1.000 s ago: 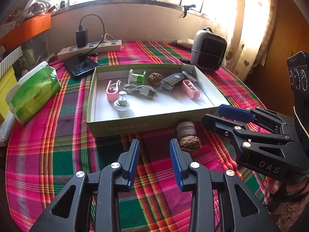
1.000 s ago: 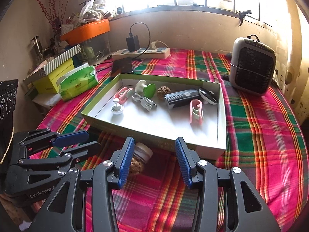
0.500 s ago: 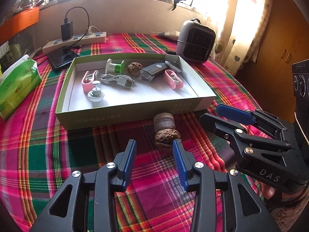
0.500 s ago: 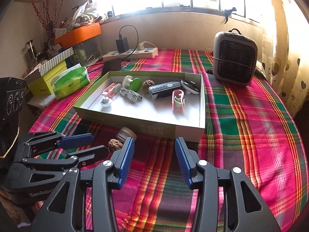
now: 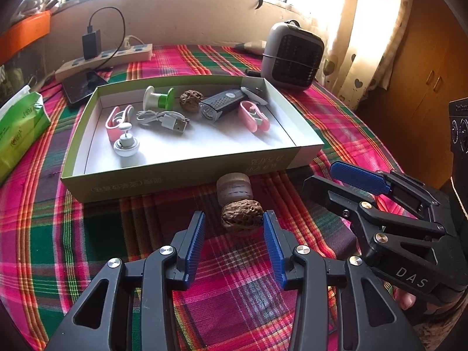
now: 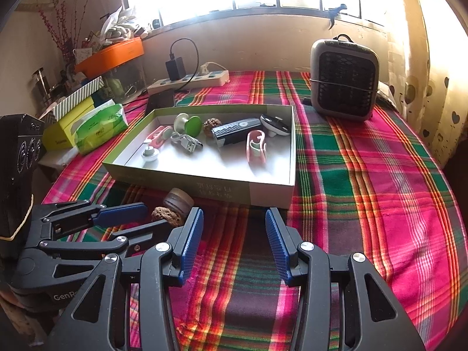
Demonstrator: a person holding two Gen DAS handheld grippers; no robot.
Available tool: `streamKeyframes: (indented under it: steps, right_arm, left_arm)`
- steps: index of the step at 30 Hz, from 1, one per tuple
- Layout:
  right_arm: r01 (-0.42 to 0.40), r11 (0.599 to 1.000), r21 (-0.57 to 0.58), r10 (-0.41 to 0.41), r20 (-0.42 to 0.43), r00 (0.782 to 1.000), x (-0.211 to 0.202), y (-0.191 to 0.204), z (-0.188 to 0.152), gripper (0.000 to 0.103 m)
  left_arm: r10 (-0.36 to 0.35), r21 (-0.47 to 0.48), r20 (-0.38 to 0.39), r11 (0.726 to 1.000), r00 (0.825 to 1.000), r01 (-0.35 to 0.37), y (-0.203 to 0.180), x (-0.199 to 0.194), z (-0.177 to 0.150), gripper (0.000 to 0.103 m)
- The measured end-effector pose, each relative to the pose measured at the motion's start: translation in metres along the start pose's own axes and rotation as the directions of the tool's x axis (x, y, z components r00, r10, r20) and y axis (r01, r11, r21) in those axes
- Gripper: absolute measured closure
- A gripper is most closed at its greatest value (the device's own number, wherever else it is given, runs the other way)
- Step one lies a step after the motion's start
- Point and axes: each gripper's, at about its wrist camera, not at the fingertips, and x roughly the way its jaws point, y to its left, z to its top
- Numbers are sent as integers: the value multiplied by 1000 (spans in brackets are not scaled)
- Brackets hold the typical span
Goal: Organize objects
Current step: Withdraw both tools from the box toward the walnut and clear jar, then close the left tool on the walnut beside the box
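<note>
A brown walnut [image 5: 241, 217] lies on the plaid cloth in front of the green box [image 5: 181, 172], touching a small brown-capped jar [image 5: 234, 188] behind it. My left gripper [image 5: 233, 226] is open, its blue pads on either side of the walnut's near end. The walnut [image 6: 167, 216] and jar [image 6: 178, 199] also show in the right wrist view. My right gripper [image 6: 234, 225] is open and empty over the cloth to the right of them. The box [image 6: 263, 193] holds a second walnut, a USB cable, pink clips, a green spool and a black remote.
A grey heater [image 5: 292, 55] stands behind the box at the right. A power strip [image 5: 105, 61], a phone [image 5: 82, 86] and a green tissue pack [image 5: 20, 125] lie to the left. Boxes and an orange tray [image 6: 111, 54] crowd the far left.
My left gripper has swung right and moved forward, so the walnut now sits between its pads. The right gripper has drawn back and to the right of the walnut and jar.
</note>
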Motion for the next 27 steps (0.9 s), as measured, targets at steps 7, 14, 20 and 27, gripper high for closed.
streamKeyframes:
  steps: [7, 14, 20, 27]
  right_arm:
    - [13, 1000, 21, -13, 3, 1000, -1, -8, 0, 57]
    - [8, 1000, 22, -8, -2, 1000, 1, -9, 0, 57]
    - [2, 1000, 23, -2, -14, 1000, 5, -7, -1, 57]
    - [-1, 1000, 22, 1, -22, 1000, 7, -5, 0, 57]
  left_arm:
    - [1, 9, -21, 1000, 1000, -1, -5, 8, 0, 64]
    - [10, -1, -16, 1000, 1000, -10, -1, 9, 2, 64]
    - [8, -12, -11, 1000, 1000, -8, 2, 7, 0, 65]
    - [10, -21, -2, 1000, 1000, -10, 9, 4, -3, 72]
